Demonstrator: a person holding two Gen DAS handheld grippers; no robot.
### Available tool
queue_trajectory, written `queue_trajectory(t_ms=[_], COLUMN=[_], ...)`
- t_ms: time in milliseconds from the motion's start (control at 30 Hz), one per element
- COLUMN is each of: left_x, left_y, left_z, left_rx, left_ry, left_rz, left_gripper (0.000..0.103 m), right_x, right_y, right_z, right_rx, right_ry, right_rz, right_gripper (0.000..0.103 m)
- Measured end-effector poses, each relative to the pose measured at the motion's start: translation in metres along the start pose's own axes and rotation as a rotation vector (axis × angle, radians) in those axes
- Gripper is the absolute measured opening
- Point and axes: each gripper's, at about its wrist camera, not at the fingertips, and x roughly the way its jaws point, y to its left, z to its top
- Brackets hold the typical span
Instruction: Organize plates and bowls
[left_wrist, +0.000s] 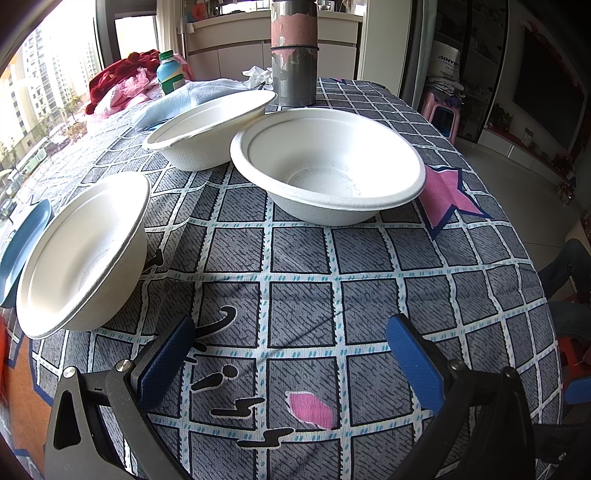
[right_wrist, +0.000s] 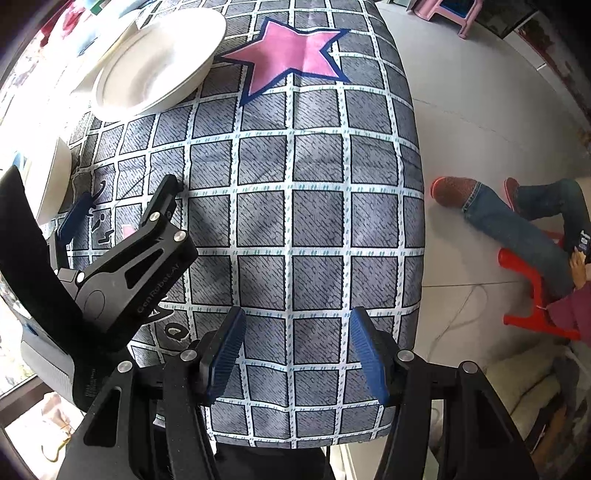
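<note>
Left gripper (left_wrist: 291, 343) spread, empty; three white paper bowls ahead: near-left (left_wrist: 83, 254), centre (left_wrist: 327, 166), far (left_wrist: 210, 129). Grey-pink cylinder (left_wrist: 294, 51) behind. Right gripper (right_wrist: 295, 350) spread, empty over bare checked tablecloth (right_wrist: 295, 206); table edge just right.

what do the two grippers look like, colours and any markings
Both look alike: black angular frames with triangular cut-outs and round silver bolt heads at the pivots. Each finger ends in a blue pad, ribbed on the right gripper. The left gripper shows white lettering on its black body in the right wrist view, roughly "GenRobot". No cables or sleeves can be made out.
</note>
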Motion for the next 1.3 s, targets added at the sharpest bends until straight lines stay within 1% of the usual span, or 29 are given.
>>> queue_trajectory(t_ms=[233,333,467,567,833,1000,1133,1300], left_x=[0.000,0.000,0.000,0.000,0.000,0.000,0.000,0.000], left_y=[0.000,0.000,0.000,0.000,0.000,0.000,0.000,0.000], left_z=[0.000,0.000,0.000,0.000,0.000,0.000,0.000,0.000], left_rx=[0.000,0.000,0.000,0.000,0.000,0.000,0.000,0.000], left_ry=[0.000,0.000,0.000,0.000,0.000,0.000,0.000,0.000], left_rz=[0.000,0.000,0.000,0.000,0.000,0.000,0.000,0.000], left_gripper=[0.103,0.103,0.103,0.103,0.103,0.103,0.103,0.103], right_x=[0.002,0.004,0.004,0.003,-0.011,-0.010,-0.015,-0.028], right_y=[0.000,-0.002,-0.016,-0.020,-0.014,-0.027,-0.034,-0.037], right_z=[-0.011,-0.024,-0.026,-0.026,-0.023,-0.025,-0.034,-0.056], right_rx=[-0.005,0.002,0.043,0.044,0.012,0.017,-0.008,-0.054], right_ry=[0.001,-0.007,-0.002,-0.001,-0.020,0.029,0.014,-0.011], right_rz=[0.002,0.006,0.021,0.027,0.054,0.055,0.046,0.039], right_gripper=[0.060,0.060,0.060,0.060,0.060,0.060,0.060,0.060])
